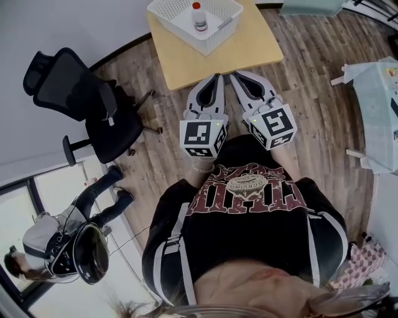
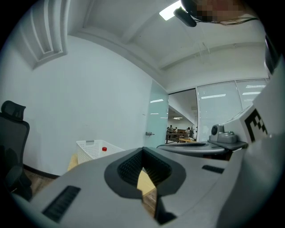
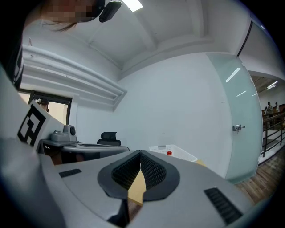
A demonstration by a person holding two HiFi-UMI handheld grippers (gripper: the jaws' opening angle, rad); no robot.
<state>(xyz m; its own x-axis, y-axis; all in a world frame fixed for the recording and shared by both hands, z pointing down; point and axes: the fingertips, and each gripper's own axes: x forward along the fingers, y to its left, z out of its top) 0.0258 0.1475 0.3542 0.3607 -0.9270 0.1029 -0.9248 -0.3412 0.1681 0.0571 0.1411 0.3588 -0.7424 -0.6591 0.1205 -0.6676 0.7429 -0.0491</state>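
Observation:
I hold both grippers close to my chest, side by side, aimed at a light wooden table (image 1: pixel 186 62). The left gripper (image 1: pixel 216 78) is shut with nothing between its jaws, its ribbed pads meeting at the tips (image 2: pixel 142 152). Just to its right, the right gripper (image 1: pixel 237 76) is also shut and empty (image 3: pixel 140 153). Both tips hang just short of the table's near edge. A white mesh basket (image 1: pixel 163 12) stands on the far part of the table and holds a small bottle with a red cap (image 1: pixel 198 17). The basket (image 2: pixel 91 149) and red cap (image 2: pixel 104 149) show ahead, as do the basket (image 3: pixel 178 154) and cap (image 3: pixel 169 153).
A black office chair (image 1: pixel 93 105) stands on the wood floor left of the table. Another person (image 1: pixel 62 242) is at the lower left by a window. A glass-topped table (image 1: pixel 379 105) is at the right. A glass door (image 3: pixel 240 120) lies beyond the basket.

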